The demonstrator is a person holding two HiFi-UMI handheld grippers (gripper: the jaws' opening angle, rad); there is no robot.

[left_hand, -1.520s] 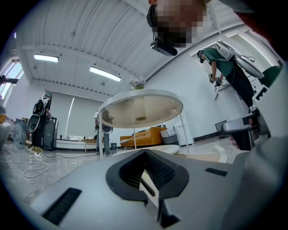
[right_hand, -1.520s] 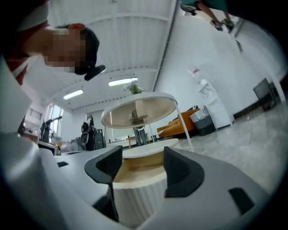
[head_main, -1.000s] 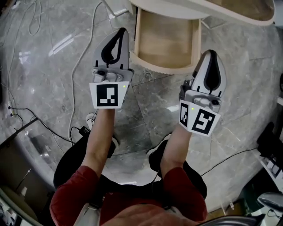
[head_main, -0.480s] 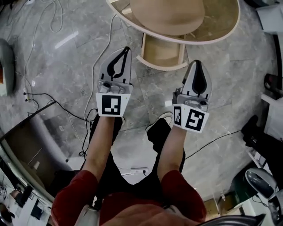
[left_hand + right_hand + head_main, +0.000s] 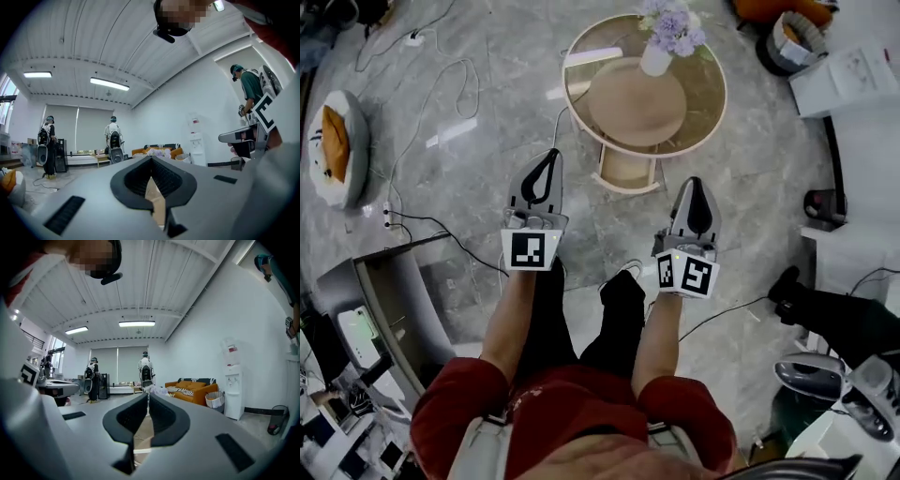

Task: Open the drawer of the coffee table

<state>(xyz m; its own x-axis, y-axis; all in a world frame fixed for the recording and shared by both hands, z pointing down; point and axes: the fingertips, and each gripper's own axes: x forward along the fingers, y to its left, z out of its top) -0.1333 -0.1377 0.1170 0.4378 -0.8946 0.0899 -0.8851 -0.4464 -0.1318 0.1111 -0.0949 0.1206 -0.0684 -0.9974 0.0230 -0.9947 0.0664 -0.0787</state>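
Note:
In the head view the round coffee table (image 5: 703, 89) stands far below, with a glass rim and a tan centre. Its wooden drawer (image 5: 627, 171) is pulled out toward me. My left gripper (image 5: 551, 155) is held high, left of the drawer, shut with nothing in it. On the other side my right gripper (image 5: 697, 182) is level with it, also shut and empty. Neither touches the table. In the left gripper view the left gripper (image 5: 152, 158) points level across the room, pads meeting. The right gripper (image 5: 148, 397) does the same in the right gripper view.
A vase of purple flowers (image 5: 664, 33) stands on the table. Cables (image 5: 450, 80) run over the marble floor, and a round cushion (image 5: 334, 148) lies far left. A grey cabinet (image 5: 394, 300) is at lower left. People (image 5: 114, 145), an orange sofa (image 5: 194, 386) and a water dispenser (image 5: 231, 383) are across the room.
Both grippers have risen well above the open drawer as the person stood up. The table and drawer now look much smaller and farther below. The jaws stayed shut.

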